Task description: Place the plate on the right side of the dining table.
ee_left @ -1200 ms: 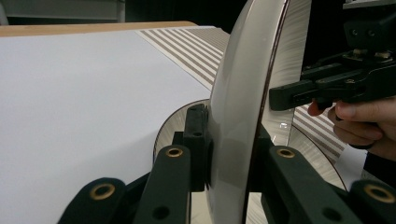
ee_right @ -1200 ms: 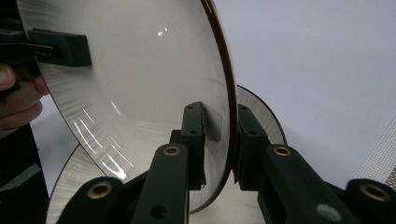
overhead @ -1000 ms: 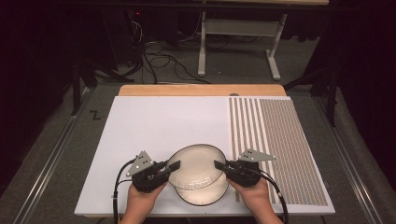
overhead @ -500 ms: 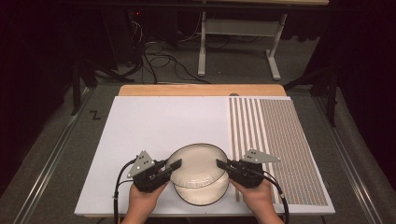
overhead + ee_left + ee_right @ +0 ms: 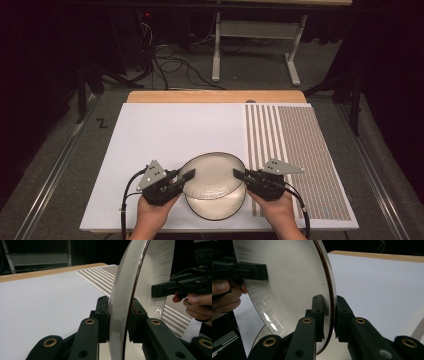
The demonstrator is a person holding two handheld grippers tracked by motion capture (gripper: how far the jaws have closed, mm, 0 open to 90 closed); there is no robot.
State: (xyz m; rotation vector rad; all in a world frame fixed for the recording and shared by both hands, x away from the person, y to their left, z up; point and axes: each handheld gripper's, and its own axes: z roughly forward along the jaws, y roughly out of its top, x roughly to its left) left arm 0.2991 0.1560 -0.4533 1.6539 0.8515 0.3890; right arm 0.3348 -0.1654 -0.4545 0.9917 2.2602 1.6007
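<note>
Right now I have the bowl point(image 5: 212, 175) pinched by its rim from both sides: left gripper point(image 5: 181, 179) on its left edge, right gripper point(image 5: 241, 176) on its right. It sits tilted above a second bowl point(image 5: 216, 206) on the white mat point(image 5: 170, 130).

I note the bowl point(image 5: 212, 175) as pale cream-white with a thin dark brown-black rim line; a second bowl point(image 5: 215, 207) under it has the same colours. Both grippers point(image 5: 181, 178) point(image 5: 241, 175) are black, with brass-coloured rivets and grey top plates. The table sheet point(image 5: 175, 130) reads plain white. Its right part point(image 5: 295, 145) carries brown-and-white stripes, then a finer brownish weave pattern. The table edge point(image 5: 215, 96) beyond is light wood-toned.
</note>
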